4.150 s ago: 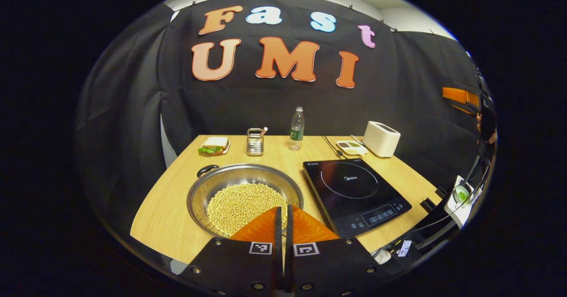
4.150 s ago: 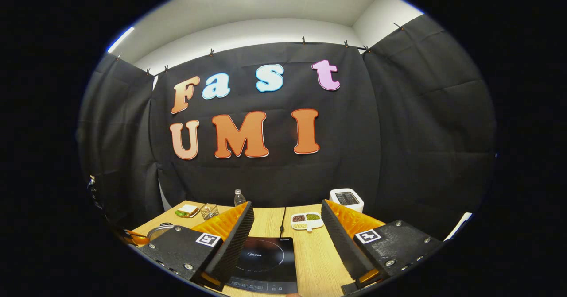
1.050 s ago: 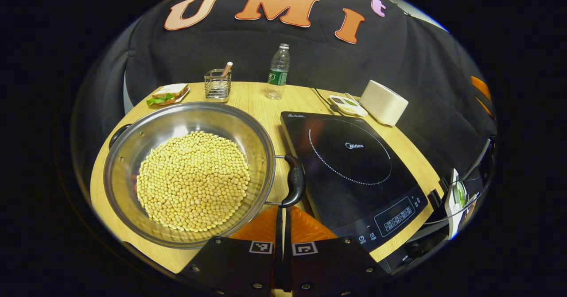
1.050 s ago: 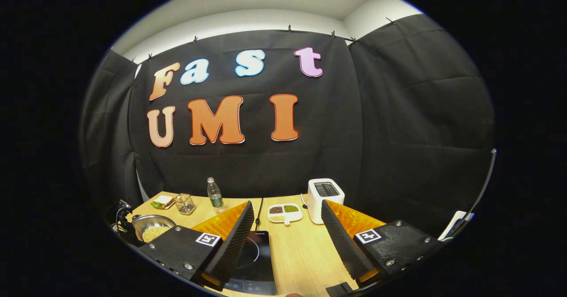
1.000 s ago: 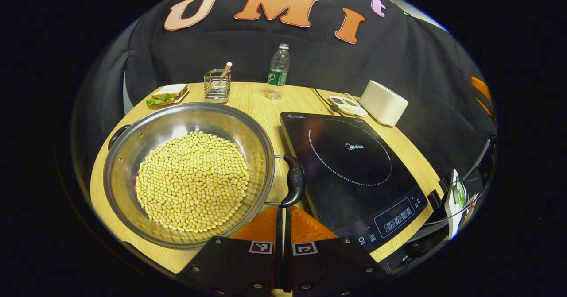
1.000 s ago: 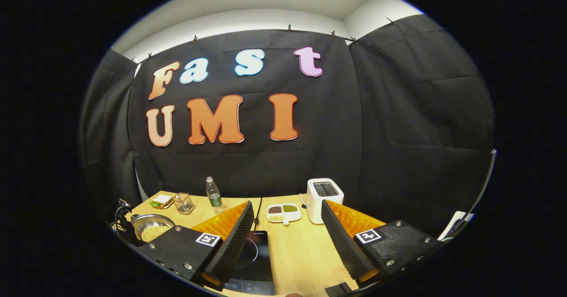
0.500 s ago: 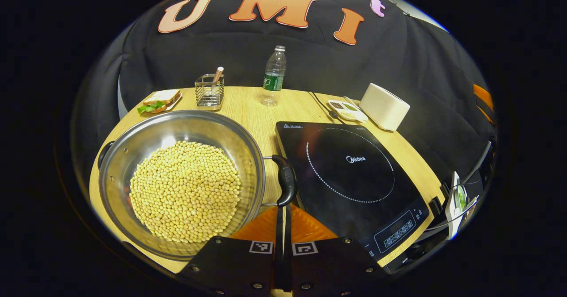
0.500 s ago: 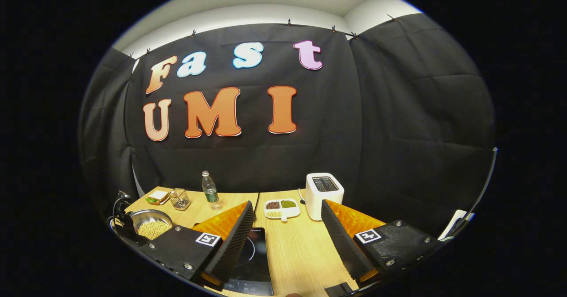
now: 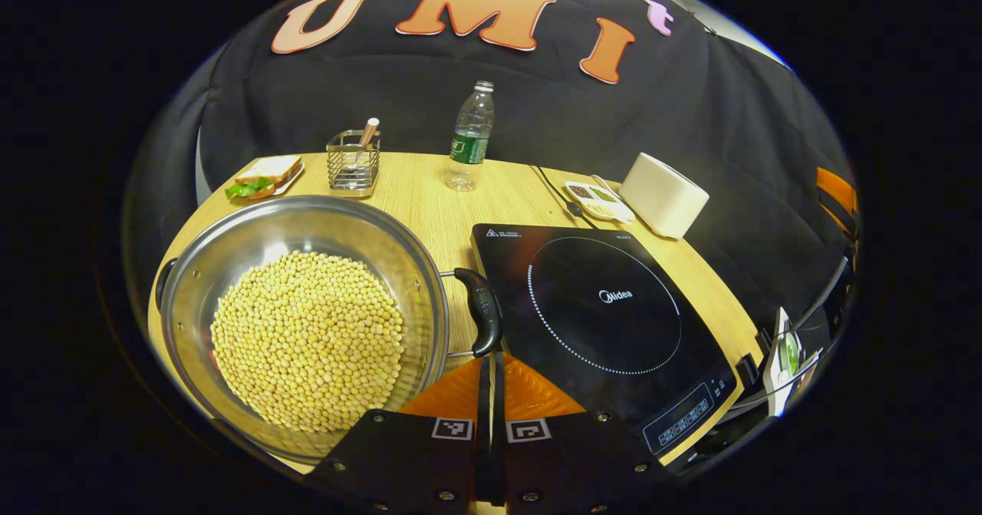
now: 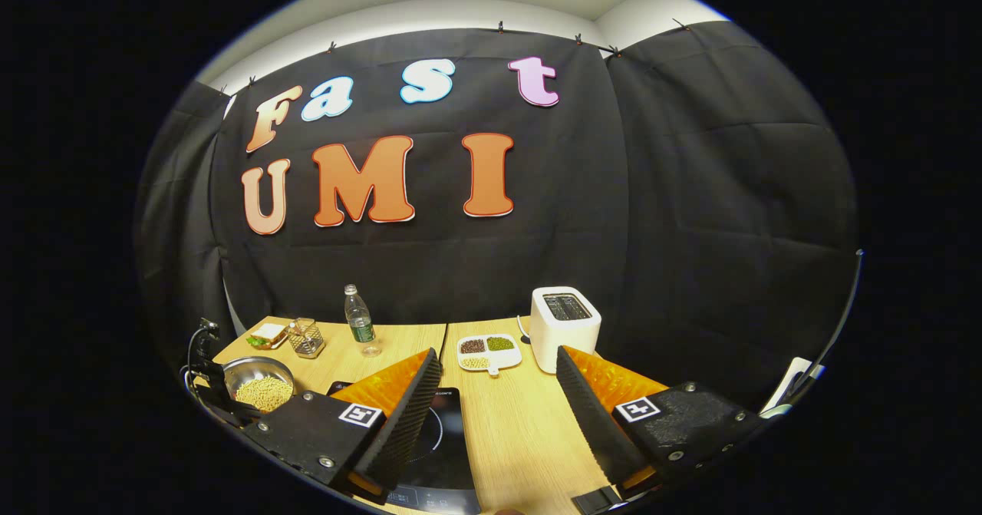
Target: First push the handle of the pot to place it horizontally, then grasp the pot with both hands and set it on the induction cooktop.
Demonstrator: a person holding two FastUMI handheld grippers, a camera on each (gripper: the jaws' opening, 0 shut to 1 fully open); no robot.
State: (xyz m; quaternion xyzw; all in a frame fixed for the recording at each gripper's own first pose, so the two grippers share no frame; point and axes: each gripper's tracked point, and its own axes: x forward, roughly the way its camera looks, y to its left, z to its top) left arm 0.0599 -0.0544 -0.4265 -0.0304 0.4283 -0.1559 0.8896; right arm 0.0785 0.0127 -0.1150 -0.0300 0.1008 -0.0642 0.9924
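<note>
A wide steel pot (image 9: 418,269) full of yellow beans sits on the wooden table, left of the black induction cooktop (image 9: 598,308). Its black right handle (image 9: 483,319) points toward the cooktop; a second black handle (image 9: 163,281) shows at its far left rim. My left gripper (image 9: 489,361) is shut, with its tips touching the lower end of the right handle. In the right gripper view the pot (image 10: 253,373) appears small at the far left, and the cooktop (image 10: 449,438) lies below my right gripper (image 10: 499,392), which hangs open above the table with nothing between its fingers.
Along the table's back stand a sandwich on a plate (image 9: 265,177), a wire holder (image 9: 353,163), a water bottle (image 9: 469,137), a divided dish of beans (image 9: 598,199) and a white toaster (image 9: 664,194). A black cable (image 9: 554,189) runs from the cooktop's rear.
Over four seconds the left gripper came down beside the pot and the pot's handle swung round to face the cooktop. In the last second both views shifted slightly; the right gripper stayed open.
</note>
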